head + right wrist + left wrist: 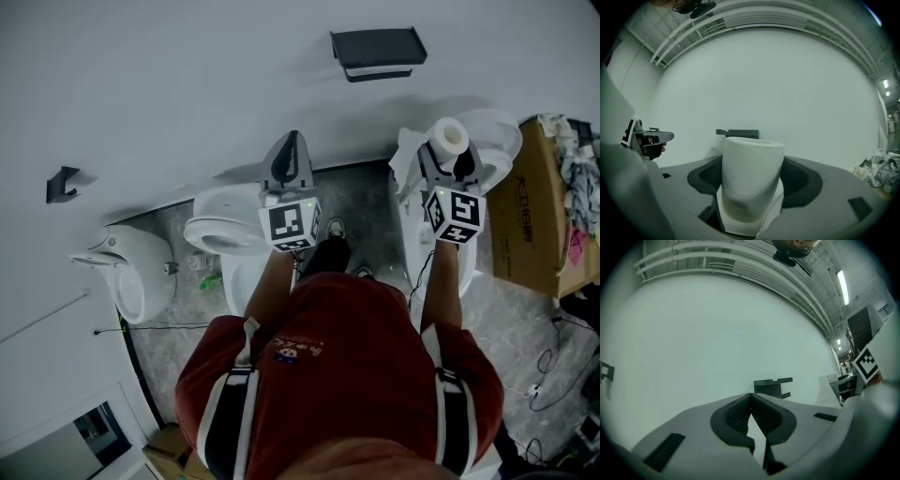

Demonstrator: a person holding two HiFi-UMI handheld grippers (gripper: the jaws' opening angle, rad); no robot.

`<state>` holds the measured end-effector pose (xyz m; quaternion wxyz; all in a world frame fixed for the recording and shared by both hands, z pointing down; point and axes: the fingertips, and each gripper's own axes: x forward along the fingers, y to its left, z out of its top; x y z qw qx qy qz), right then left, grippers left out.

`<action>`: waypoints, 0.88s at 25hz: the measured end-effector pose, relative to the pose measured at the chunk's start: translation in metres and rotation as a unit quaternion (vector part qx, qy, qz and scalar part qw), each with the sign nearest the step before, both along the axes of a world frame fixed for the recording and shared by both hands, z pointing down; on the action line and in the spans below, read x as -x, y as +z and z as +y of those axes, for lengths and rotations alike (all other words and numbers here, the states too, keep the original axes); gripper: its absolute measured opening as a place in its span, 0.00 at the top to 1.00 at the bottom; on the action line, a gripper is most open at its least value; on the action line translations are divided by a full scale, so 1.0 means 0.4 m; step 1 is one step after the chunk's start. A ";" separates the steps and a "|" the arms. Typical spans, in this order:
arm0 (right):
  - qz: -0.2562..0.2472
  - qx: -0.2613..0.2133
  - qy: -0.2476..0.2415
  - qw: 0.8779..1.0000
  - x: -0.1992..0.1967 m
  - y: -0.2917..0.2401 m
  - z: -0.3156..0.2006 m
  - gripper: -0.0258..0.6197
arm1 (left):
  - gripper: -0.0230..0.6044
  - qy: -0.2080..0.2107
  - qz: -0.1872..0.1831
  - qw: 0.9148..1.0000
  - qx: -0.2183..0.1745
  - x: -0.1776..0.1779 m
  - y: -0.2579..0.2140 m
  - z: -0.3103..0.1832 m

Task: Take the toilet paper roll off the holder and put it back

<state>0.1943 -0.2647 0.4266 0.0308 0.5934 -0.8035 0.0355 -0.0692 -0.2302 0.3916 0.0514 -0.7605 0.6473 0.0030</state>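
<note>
Holding the white toilet paper roll [449,134] clear of the wall, so we'd say we're at the halfway point. It's off the holder and putting it back is what's left. The flat black wall-mounted holder [378,52] sits at the top centre of the head view, up and left of the roll and well apart from it. Nothing is on it as far as we can see.

The right gripper [451,161] has the roll, in the upper right of the head view. In the right gripper view the roll stands upright dead centre, its sides squeezed between the two dark pads and its top half poking above them. A loose flap of paper hangs off its left side. So those jaws are clamped on the roll, spread wide because it's fat.

The left gripper [292,141], centre of the head view, has its jaws pinched tip to tip with nothing between them.

Next move, as we read it: carry the roll up and left to the holder and line it up before letting go. The holder's bar is too small for us to make out. The soft paper already dents under the pads, and that flap could snag.
</note>
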 end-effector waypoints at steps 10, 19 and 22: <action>0.003 0.007 -0.004 1.000 0.008 0.010 -0.028 0.40 | 0.93 0.001 0.004 1.000 -0.001 -0.006 0.004 -0.028; 0.005 -0.006 -0.012 1.000 0.044 -0.022 -0.082 0.40 | 0.93 -0.004 0.007 1.000 0.003 0.024 0.016 -0.069; 0.007 -0.014 -0.017 1.000 0.065 -0.046 -0.107 0.40 | 0.93 -0.005 0.011 1.000 0.002 0.038 0.016 -0.089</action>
